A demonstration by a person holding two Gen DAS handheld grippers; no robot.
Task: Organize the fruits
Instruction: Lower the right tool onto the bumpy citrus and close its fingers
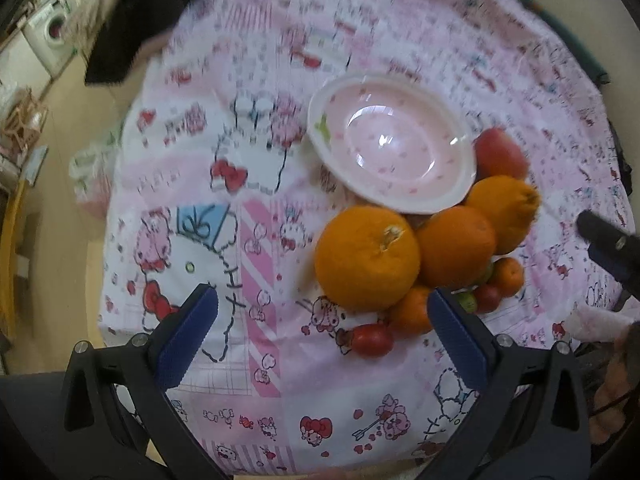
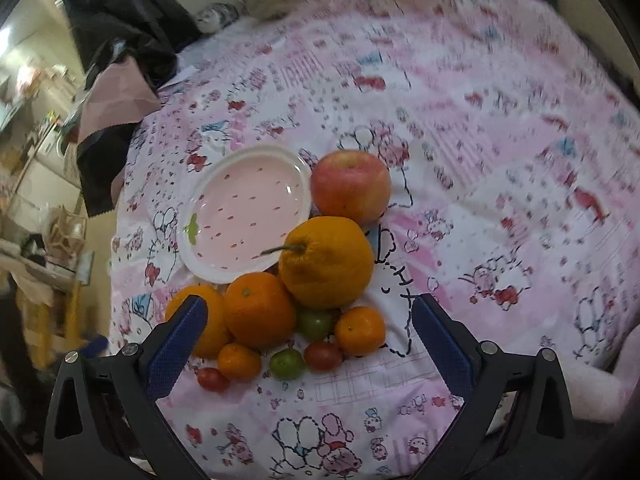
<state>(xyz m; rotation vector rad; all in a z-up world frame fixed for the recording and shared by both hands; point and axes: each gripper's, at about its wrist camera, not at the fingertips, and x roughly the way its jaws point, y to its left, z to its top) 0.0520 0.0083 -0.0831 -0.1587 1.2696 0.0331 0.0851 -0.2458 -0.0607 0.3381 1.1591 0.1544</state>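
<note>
Both claws gaped, empty. Heap of oranges and small tomatoes (image 2: 280, 320) lay on the pink cartoon-print bedspread (image 2: 480, 160), touching the empty pink strawberry-shaped dish (image 2: 248, 208). Right claw (image 2: 310, 344) hovered nearer; left claw (image 1: 322, 336) had it right of centre.

A pink cartoon-print cloth (image 2: 460, 128) covers a round surface that fills most of both views. Dark fabric (image 2: 120, 32) with a pink lining is draped at its far left edge. Beyond it, at the left, is a pale beige floor (image 1: 68, 120). A white washing machine (image 1: 50, 34) stands against the far wall, near cluttered shelves and a small wooden frame (image 1: 22, 120). A yellow piece of furniture (image 2: 74, 320) sits low at the left. Bright light (image 2: 8, 36) glows at upper left.
</note>
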